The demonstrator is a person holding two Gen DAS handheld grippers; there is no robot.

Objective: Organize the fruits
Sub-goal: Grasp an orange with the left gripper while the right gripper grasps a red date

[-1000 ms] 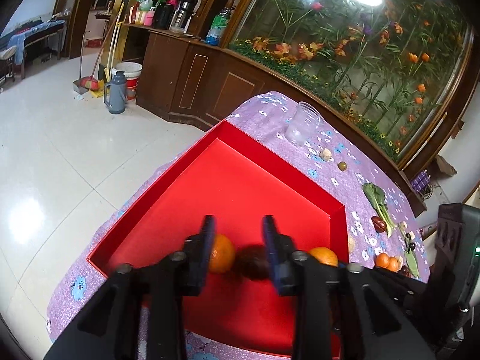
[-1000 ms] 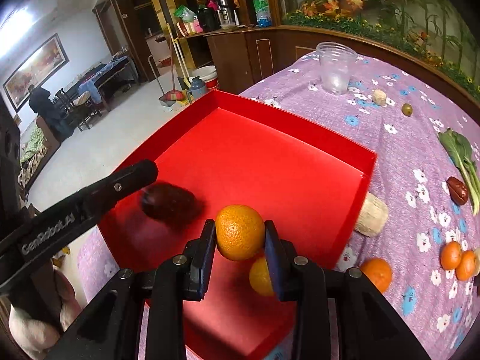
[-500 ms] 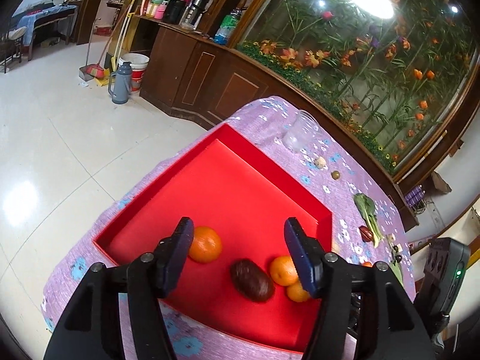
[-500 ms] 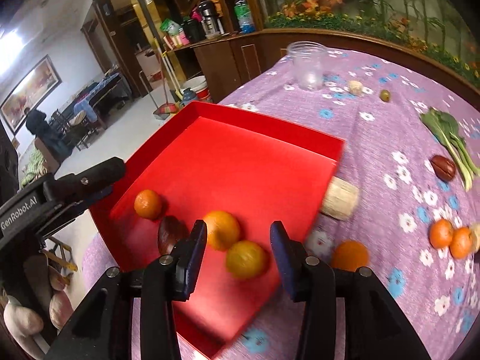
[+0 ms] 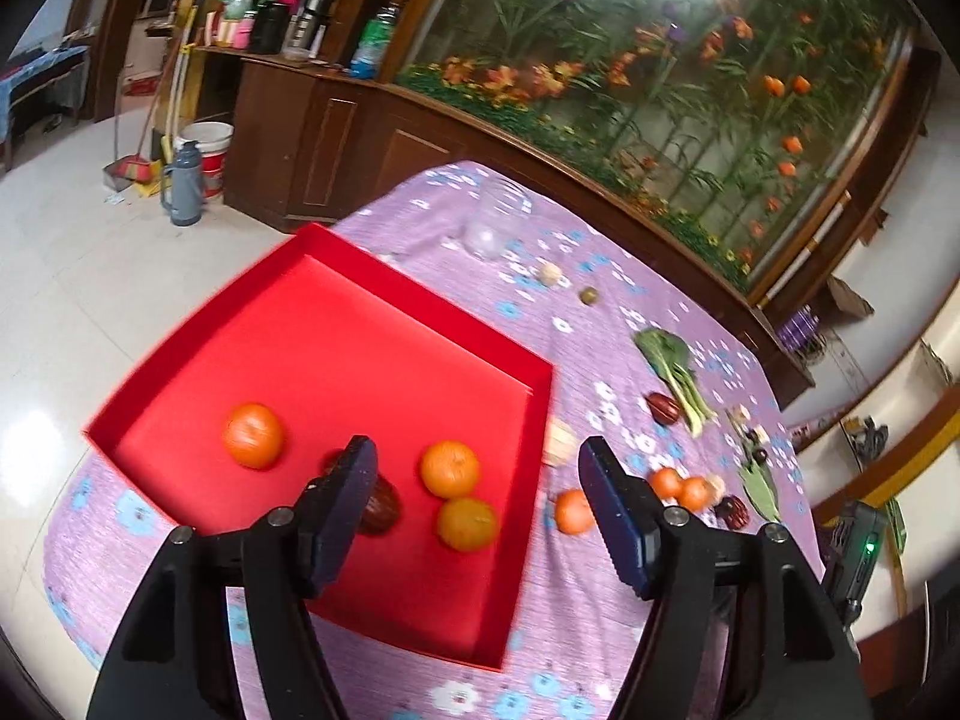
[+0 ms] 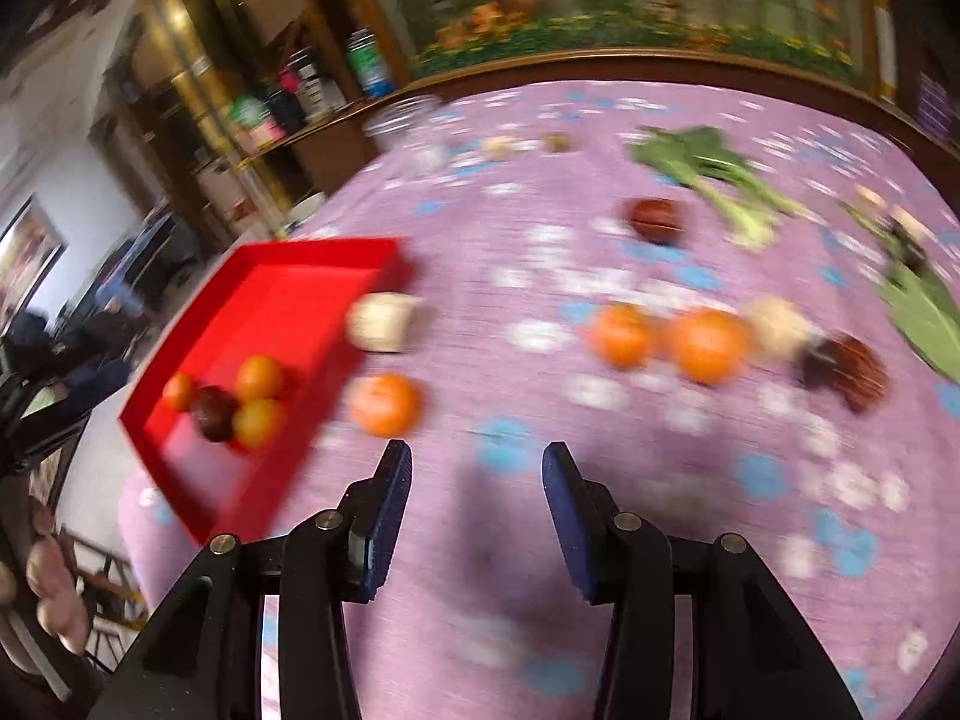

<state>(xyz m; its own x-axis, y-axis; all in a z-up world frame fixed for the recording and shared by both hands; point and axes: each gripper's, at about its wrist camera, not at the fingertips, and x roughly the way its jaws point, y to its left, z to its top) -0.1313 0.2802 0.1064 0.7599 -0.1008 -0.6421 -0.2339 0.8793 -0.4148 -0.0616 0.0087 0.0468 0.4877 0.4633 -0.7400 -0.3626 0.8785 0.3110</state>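
Both tools have released their fruit since the earlier frames and now stand open and empty. In the shallow red tray (image 5: 336, 324) lie three round oranges and one dark brown fruit (image 5: 378, 507). The right tool (image 6: 477, 501) swings toward the loose orange (image 6: 384, 405) just beside the tray wall. It should straddle this orange squarely, clear of the wall; the purple flowered tabletop (image 6: 540, 252) beyond gives room.

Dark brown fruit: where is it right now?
In the red tray, near its front edge: the dark brown fruit sits between three oranges, partly hidden behind the left gripper in the left wrist view.
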